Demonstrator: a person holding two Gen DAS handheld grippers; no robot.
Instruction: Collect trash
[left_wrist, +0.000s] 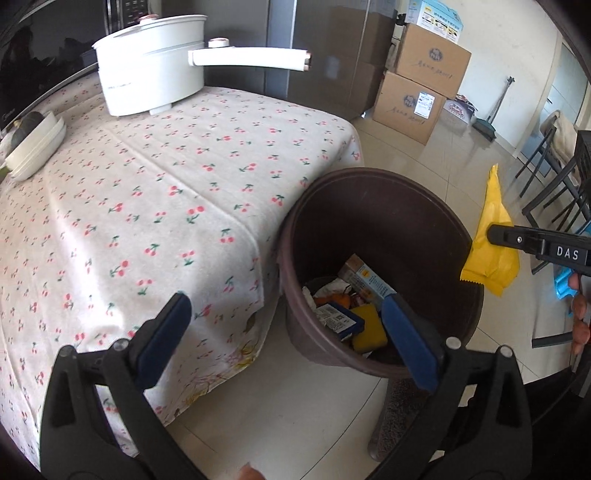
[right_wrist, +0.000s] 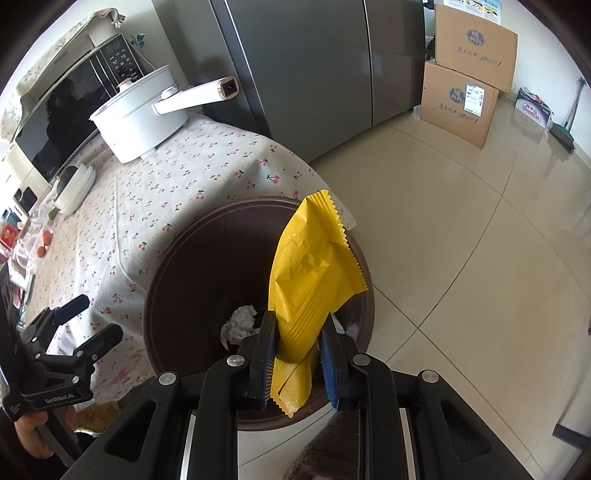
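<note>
Pinching a yellow wrapper (right_wrist: 310, 273), the right hand-held gripper (right_wrist: 297, 354) hangs over the bin (right_wrist: 166, 280).

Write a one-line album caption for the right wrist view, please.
Right hand-held gripper holds a yellow wrapper above the brown trash bin beside the cherry-print table.

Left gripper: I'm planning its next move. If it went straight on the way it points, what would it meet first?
Probably the brown trash bin or the tablecloth edge beside it; the open left gripper aims between them, and depth is unclear.
</note>
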